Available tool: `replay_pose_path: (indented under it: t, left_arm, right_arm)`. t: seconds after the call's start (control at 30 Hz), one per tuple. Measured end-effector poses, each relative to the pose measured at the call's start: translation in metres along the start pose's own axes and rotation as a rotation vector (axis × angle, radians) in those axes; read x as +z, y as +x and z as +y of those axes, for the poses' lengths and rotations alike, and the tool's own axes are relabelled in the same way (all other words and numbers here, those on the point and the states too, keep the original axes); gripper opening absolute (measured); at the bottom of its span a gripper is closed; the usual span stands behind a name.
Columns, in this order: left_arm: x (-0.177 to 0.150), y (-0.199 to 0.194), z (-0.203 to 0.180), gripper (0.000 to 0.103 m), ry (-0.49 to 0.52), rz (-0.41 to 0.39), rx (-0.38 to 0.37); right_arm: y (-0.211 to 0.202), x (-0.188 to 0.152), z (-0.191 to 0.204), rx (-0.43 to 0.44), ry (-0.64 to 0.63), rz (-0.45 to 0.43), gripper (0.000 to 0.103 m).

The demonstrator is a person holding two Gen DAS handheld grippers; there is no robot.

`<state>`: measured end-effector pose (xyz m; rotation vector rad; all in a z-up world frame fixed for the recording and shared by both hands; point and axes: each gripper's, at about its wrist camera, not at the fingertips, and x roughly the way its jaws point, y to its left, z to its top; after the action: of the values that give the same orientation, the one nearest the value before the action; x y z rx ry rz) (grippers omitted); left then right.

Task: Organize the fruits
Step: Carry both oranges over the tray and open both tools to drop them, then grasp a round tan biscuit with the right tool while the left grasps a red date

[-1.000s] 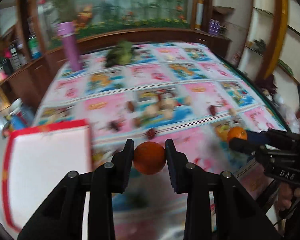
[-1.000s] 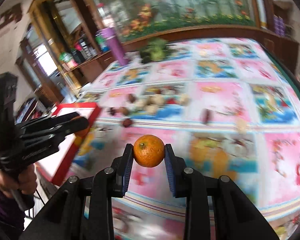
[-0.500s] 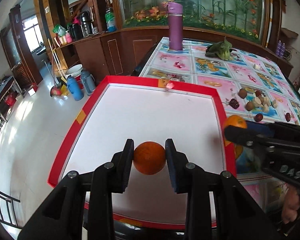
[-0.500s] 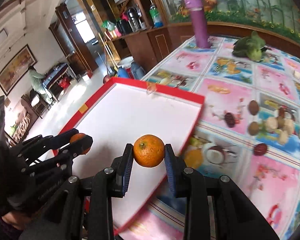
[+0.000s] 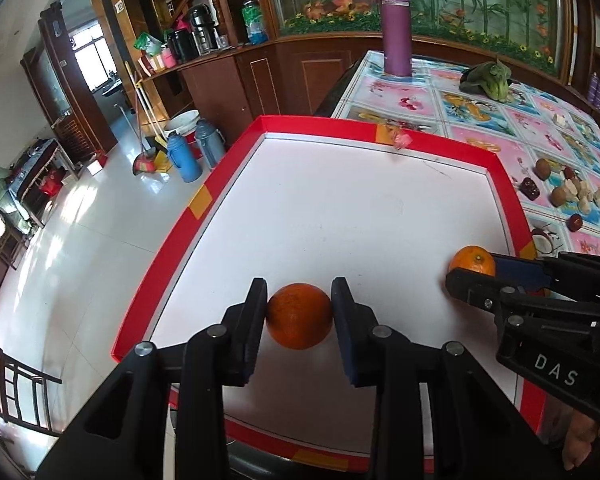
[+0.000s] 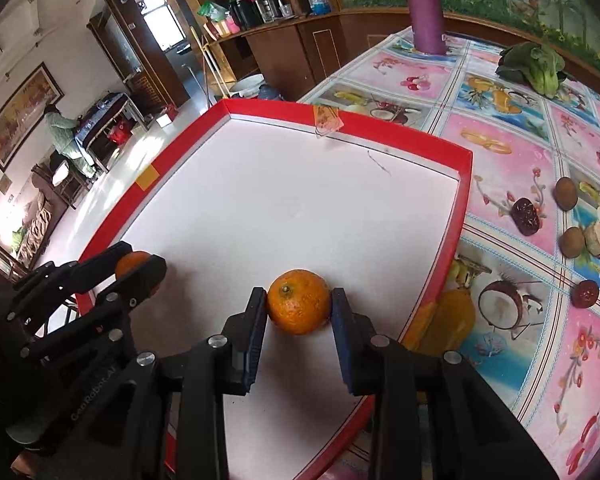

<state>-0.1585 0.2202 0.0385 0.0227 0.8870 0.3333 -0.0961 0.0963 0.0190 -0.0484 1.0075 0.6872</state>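
Tongs close on fruit: left tongs pinch one orange, right tongs pinch another orange, both low over the red-rimmed white tray. Farther off, nuts and dates lie scattered on the counter.

Your tray floor is bare ahead of both grippers, so you have open room right up to the far red rim. The rim walls the tray on every side you can see. Off to your right the cloth carries scattered nuts and dates, and farther back stand a purple flask and greens.
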Motion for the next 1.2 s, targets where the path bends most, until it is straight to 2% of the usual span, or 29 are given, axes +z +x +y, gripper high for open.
replay_pose_path:
  t: [0.07,0.1,0.2,0.27,0.47,0.53,0.67,0.87,0.97,1.2]
  left_arm:
    - [0.0,-0.001,0.001,0.036,-0.001,0.003,0.007]
    - [0.0,-0.002,0.001,0.036,-0.002,0.0,0.013]
    - [0.001,-0.01,0.002,0.049,0.004,-0.03,0.038]
    - [0.002,-0.017,0.0,0.061,0.008,-0.051,0.058]
    - [0.003,-0.04,-0.009,0.077,0.008,-0.104,0.043]
    - [0.002,-0.05,-0.018,0.078,0.028,-0.123,0.008]
    - [0.003,-0.06,-0.049,0.081,0.091,-0.135,-0.085]
    - [0.009,-0.065,-0.109,0.082,0.199,-0.099,-0.233]
    - [0.015,-0.062,-0.14,0.082,0.243,-0.061,-0.293]
    - [0.023,-0.063,-0.196,0.082,0.33,-0.008,-0.404]
  right_arm:
    - [-0.004,0.0,0.0,0.007,0.002,-0.01,0.036]
    - [-0.008,0.0,-0.002,0.018,0.009,-0.019,0.042]
    - [-0.025,0.002,-0.006,0.048,0.03,-0.071,0.051]
    - [-0.036,0.0,-0.01,0.051,0.031,-0.102,0.052]
    - [-0.079,-0.021,-0.05,0.051,0.097,-0.175,0.052]
    - [-0.095,-0.034,-0.07,0.02,0.127,-0.196,0.052]
    - [-0.132,-0.071,-0.12,-0.098,0.199,-0.229,0.052]
    - [-0.178,-0.114,-0.183,-0.269,0.324,-0.264,0.053]
    - [-0.195,-0.131,-0.211,-0.321,0.38,-0.276,0.053]
    - [-0.206,-0.138,-0.261,-0.415,0.459,-0.276,0.053]
